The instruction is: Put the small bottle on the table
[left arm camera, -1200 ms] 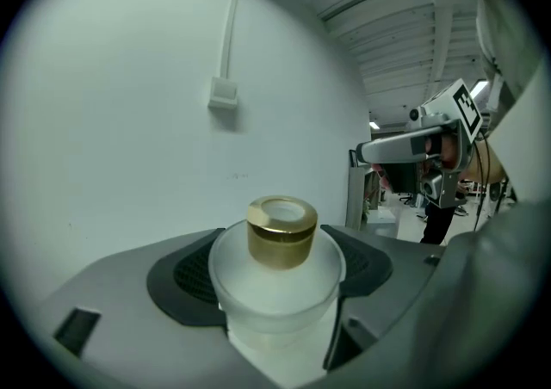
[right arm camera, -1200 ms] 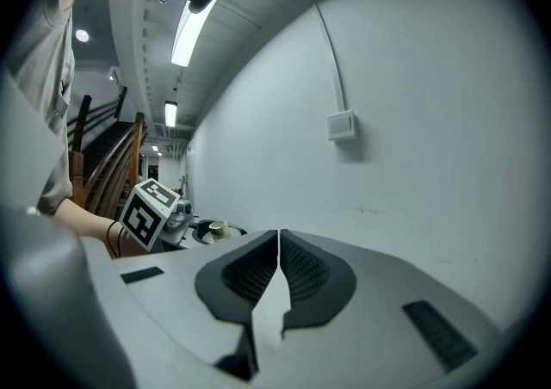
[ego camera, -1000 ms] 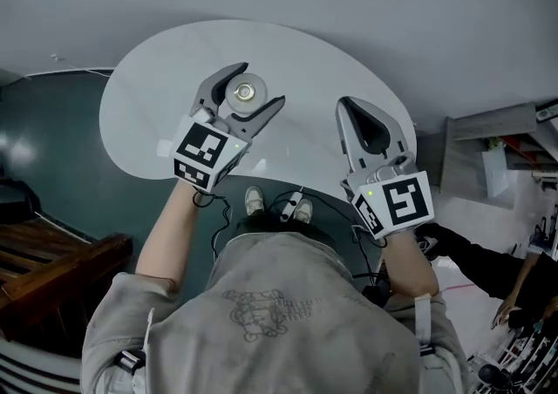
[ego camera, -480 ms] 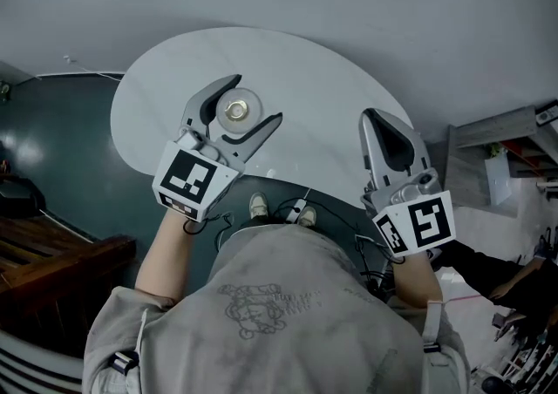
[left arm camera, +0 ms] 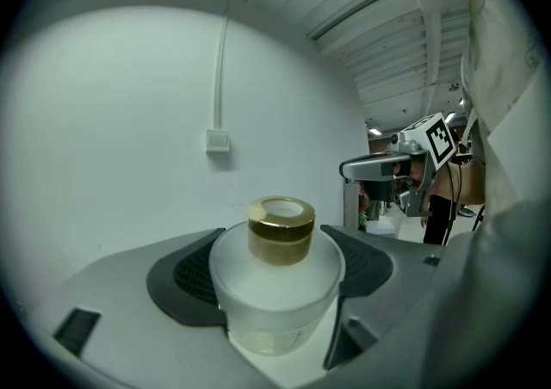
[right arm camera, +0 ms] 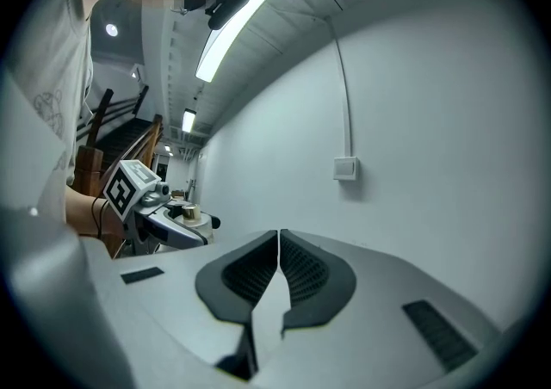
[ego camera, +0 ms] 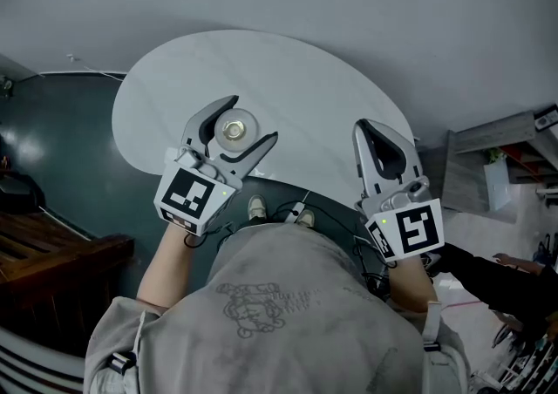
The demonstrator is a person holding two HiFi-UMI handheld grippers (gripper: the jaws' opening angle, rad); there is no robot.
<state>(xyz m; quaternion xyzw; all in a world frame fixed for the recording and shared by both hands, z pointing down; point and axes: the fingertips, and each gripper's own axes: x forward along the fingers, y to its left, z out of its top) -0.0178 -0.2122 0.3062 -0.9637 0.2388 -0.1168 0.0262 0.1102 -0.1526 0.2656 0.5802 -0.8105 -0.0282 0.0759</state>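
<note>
A small frosted glass bottle (ego camera: pixel 234 130) with a gold cap stands upright between the jaws of my left gripper (ego camera: pixel 248 119), over the near part of the round white table (ego camera: pixel 288 70). In the left gripper view both pads press on the bottle (left arm camera: pixel 277 293), whose cap (left arm camera: pixel 281 228) rises above the jaws. Whether its base touches the table is hidden. My right gripper (ego camera: pixel 366 126) is shut and empty near the table's right front edge. In the right gripper view its pads (right arm camera: pixel 278 271) meet with nothing between them, and the left gripper (right arm camera: pixel 159 217) shows at the far left.
A plain white wall with a switch box (left arm camera: pixel 217 140) and a cable faces both grippers. Teal floor and a dark wooden bench (ego camera: pixel 52 253) lie at the left. A grey shelf unit (ego camera: pixel 488 157) stands at the right, with another person's sleeve (ego camera: pixel 488 268) below it.
Both grippers have drifted a little toward the person's body. The bottle has stayed in the left jaws and the right jaws have stayed shut.
</note>
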